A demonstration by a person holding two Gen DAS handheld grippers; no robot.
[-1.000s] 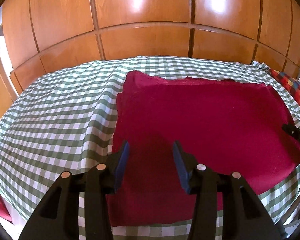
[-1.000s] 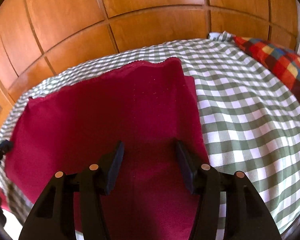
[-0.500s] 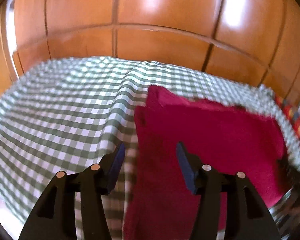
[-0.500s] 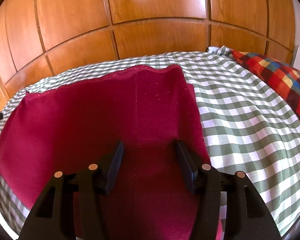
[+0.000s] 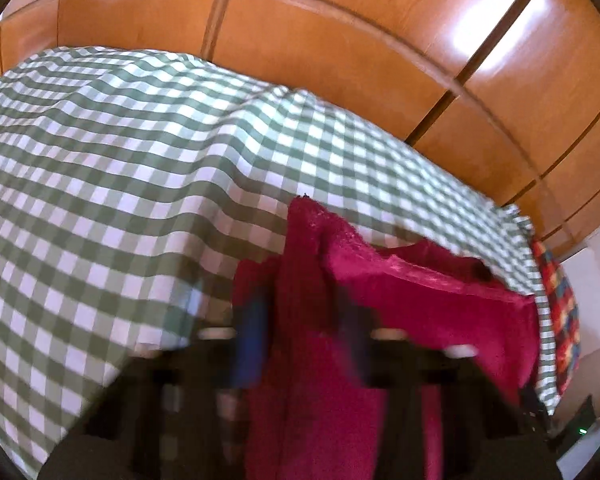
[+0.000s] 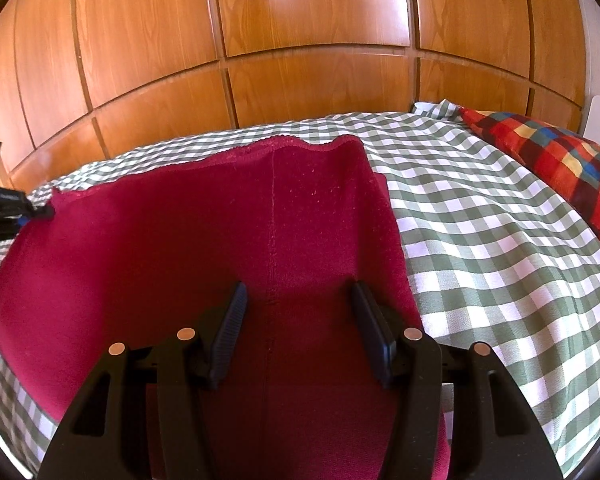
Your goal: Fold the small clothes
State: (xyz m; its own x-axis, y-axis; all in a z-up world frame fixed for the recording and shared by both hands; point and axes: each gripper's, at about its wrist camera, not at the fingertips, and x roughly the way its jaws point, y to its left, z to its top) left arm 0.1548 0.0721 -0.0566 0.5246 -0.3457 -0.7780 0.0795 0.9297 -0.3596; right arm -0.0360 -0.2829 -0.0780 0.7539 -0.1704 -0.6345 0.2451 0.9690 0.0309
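Red garment spread on a checked bed, one gripper at each side

Biggest thing is the wooden panelled wall (image 6: 300, 60) behind, then the green-and-white checked bedcover (image 6: 480, 240), with a red plaid cushion (image 6: 548, 160) at its far right corner. The dark red garment (image 6: 180, 248) lies on the cover toward the left in the right wrist view, mostly flat, and its far-left corner looks lifted. The left gripper (image 6: 40, 211) is right at that corner, but its own view is heavily motion-blurred, so I can't tell if its jaws are clamped on the cloth. The right gripper (image 6: 298, 332) is just over the garment's near-right part, jaws wide apart, nothing between them.
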